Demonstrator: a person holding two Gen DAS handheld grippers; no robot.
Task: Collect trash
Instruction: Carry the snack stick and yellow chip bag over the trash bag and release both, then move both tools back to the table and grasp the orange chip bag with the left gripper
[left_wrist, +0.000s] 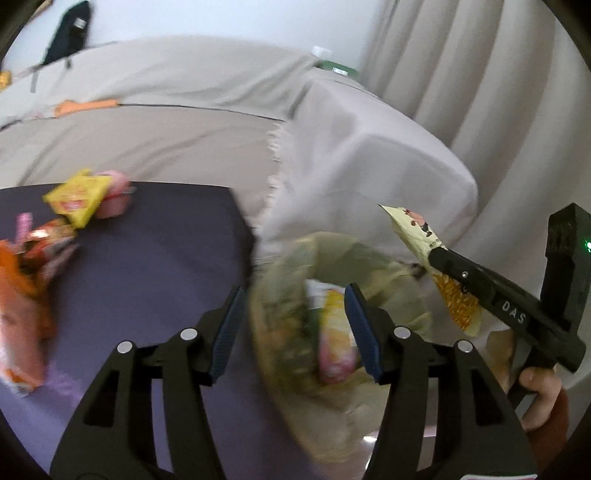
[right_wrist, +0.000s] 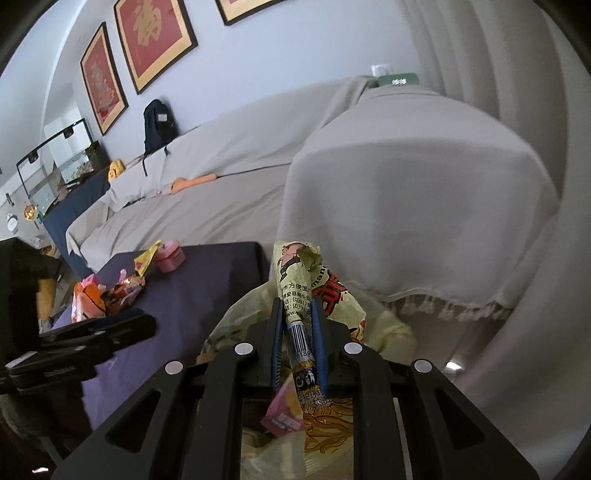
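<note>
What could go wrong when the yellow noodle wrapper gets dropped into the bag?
1. The right hand-held gripper pinches the noodle wrapper near the trash bag rim, so it might fall outside.
2. The bag's floppy mouth looks unsupported, since the left hand-held gripper is open; it could sag shut.
3. More wrappers lie by the dark table edge and might get knocked off.

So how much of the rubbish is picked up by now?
Partly done. A pink and yellow wrapper already lies in the pale yellow plastic bag. The right gripper is clamped on a yellow noodle packet above it; the left gripper is open. Several snack wrappers remain on the purple table.
</note>
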